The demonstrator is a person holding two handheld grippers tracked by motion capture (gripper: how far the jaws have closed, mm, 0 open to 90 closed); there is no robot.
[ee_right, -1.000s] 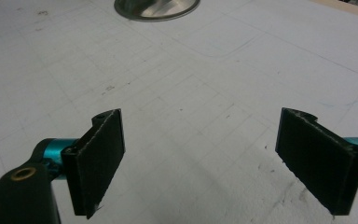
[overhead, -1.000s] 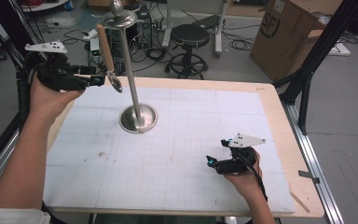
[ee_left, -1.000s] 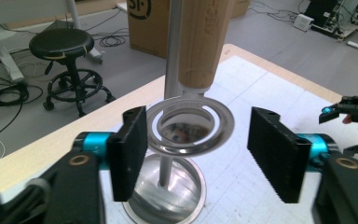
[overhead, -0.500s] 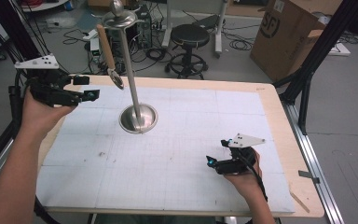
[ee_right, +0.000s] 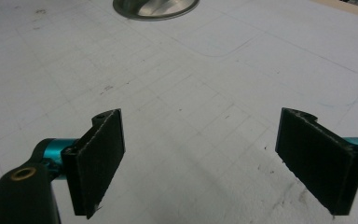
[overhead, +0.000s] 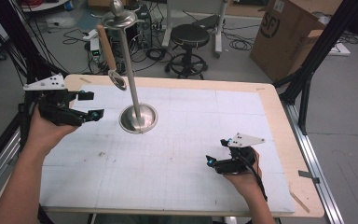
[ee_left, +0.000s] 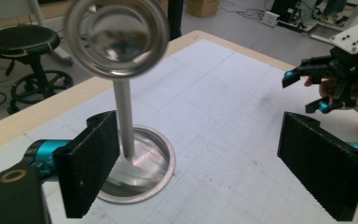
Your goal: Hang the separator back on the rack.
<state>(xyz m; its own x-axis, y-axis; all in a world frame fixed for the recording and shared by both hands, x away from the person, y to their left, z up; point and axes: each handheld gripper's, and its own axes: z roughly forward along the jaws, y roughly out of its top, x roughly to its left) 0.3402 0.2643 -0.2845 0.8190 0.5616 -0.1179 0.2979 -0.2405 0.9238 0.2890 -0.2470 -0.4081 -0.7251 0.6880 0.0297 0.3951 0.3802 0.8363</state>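
Your left claw (overhead: 89, 105) hovers released at the desk's (overhead: 177, 186) left edge, just beside the steel stand (overhead: 138, 117), whose round base sits on the gridded sheet with nothing in its dish. A wood-handled ladle (overhead: 116, 80) hangs from the stand's top. Your right claw (overhead: 210, 159) rests low near the front right, jaws wide apart and grasping nothing.
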